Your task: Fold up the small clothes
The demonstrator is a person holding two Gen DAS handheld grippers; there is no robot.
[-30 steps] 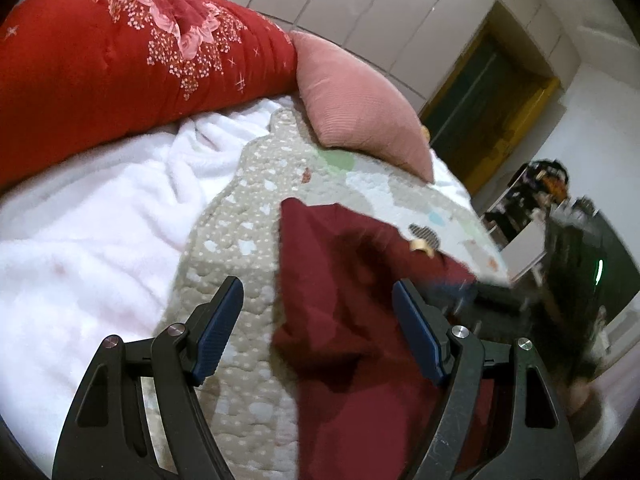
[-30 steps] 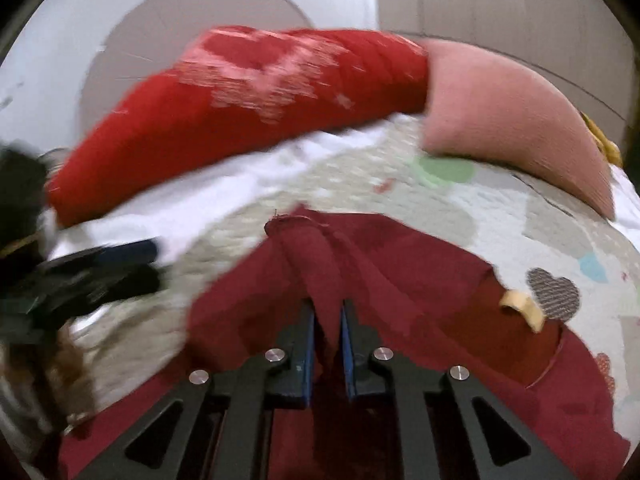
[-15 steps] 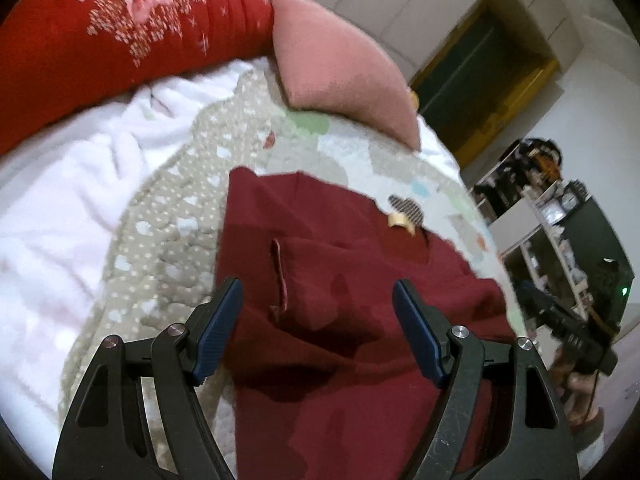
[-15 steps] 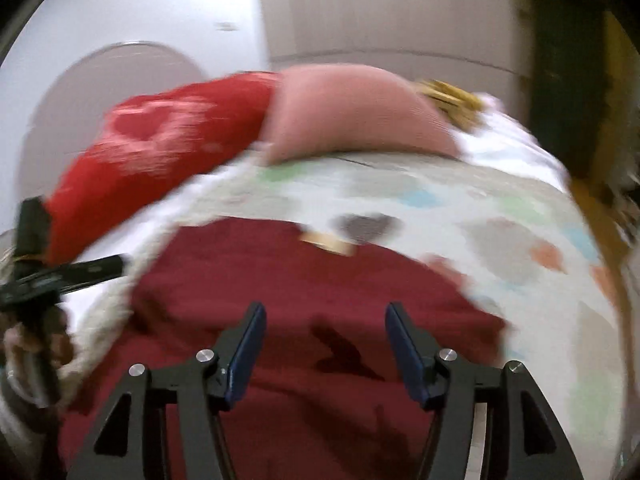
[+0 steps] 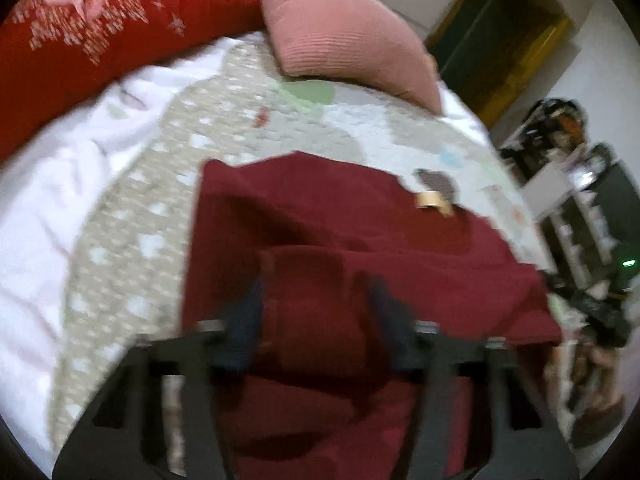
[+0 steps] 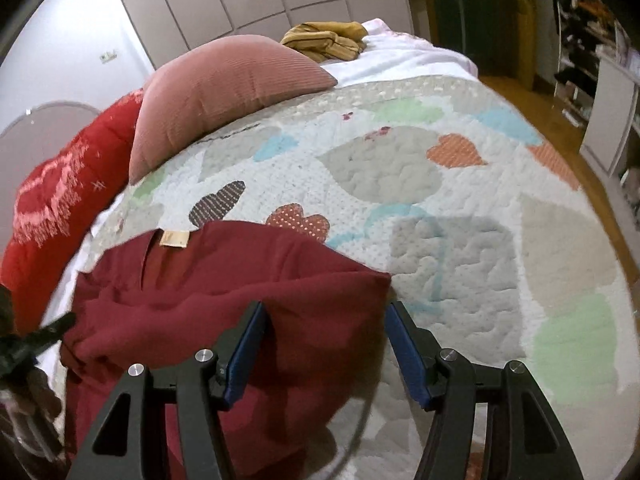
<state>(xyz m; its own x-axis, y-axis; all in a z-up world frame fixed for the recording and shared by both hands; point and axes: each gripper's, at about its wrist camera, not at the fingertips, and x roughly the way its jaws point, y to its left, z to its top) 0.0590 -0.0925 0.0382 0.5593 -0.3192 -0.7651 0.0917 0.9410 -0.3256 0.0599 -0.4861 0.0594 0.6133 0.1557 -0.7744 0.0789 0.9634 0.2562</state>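
A dark red garment [image 5: 360, 232] with a tan neck label [image 5: 432, 200] lies on the patchwork quilt [image 5: 132, 248]. My left gripper [image 5: 316, 308] hovers low over the near part of it, blurred. Its jaws are closing, with a raised fold of the red cloth between them and a gap still showing. In the right wrist view the garment [image 6: 224, 292] fills the lower left and the label [image 6: 174, 239] sits at its far edge. My right gripper [image 6: 324, 320] stands open over the garment's right edge, with cloth beneath it and nothing pinched.
A pink cushion [image 6: 224, 80] and a red quilted duvet [image 5: 100, 20] lie at the bed's far side, with a yellow garment [image 6: 324, 40] behind the cushion. A white fleece blanket [image 5: 48, 184] covers the left. Wooden floor [image 6: 540, 96] and cluttered shelves [image 5: 592, 208] lie past the right edge.
The right gripper let go of the fold it pinched, opened and swung right to the garment's edge. The left gripper moved forward over the garment and its jaws narrowed.
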